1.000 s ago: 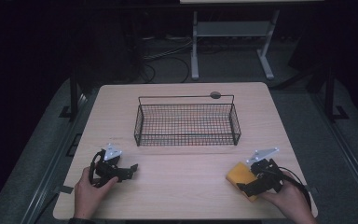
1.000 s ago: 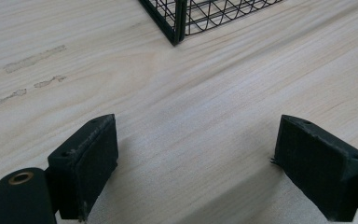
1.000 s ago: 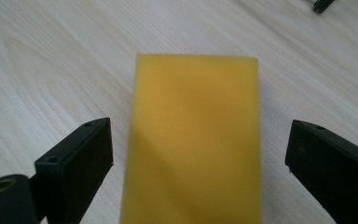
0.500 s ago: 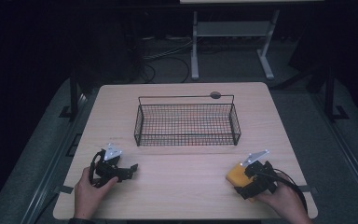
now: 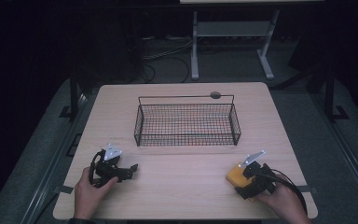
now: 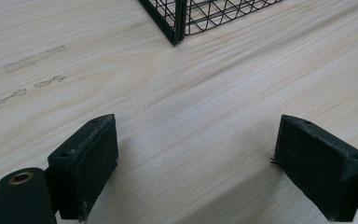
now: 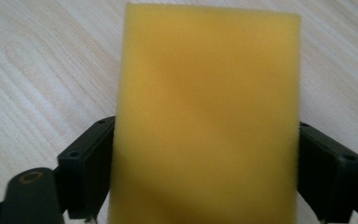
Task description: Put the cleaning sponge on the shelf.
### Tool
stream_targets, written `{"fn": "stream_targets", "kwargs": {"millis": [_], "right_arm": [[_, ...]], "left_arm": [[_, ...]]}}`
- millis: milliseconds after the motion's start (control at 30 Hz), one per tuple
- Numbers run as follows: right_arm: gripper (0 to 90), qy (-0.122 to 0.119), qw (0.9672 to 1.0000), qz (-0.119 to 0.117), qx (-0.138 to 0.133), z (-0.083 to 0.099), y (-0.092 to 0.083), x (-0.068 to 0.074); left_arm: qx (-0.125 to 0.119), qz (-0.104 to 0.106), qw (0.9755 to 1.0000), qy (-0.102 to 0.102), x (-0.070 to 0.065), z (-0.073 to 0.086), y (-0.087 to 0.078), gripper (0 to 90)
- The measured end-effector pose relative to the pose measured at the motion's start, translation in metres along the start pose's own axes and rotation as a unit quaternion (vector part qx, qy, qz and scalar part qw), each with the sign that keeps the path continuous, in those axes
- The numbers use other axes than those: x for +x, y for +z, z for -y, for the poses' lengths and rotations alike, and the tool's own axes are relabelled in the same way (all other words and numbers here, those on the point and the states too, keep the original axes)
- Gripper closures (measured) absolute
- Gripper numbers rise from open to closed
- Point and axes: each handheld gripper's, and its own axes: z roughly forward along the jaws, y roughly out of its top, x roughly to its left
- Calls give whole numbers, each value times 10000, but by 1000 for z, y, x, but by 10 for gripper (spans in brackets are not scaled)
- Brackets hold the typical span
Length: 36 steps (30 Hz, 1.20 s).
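Sponge [image 7: 207,116] sits between right gripper's [image 7: 205,172] closing fingers [image 7: 86,172], touching both.

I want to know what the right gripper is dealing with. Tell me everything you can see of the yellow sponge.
The yellow rectangular foam sponge is a plain, soft-looking block with a fine matte surface and no marks. It lies flat on the pale wooden table near its front right corner, well short of the black wire basket. The right gripper straddles its near end; its jaws have just been closing, and both black pads meet the sponge's sides.
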Motion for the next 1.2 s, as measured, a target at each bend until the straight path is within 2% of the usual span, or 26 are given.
{"fn": "stream_targets", "kwargs": {"millis": [167,633,1200], "right_arm": [[221,13,10000,-57,-19,0,-1,-1],[225,45,9999,-66,-60,-1,-7,-4],[226,145,9996,-21,-237,-10,-20,-18]], "left_arm": [[0,0,10000,1,0,0,0,126],[2,0,10000,2,0,0,0,125],[-14,1,10000,-15,0,0,0,125]]}}
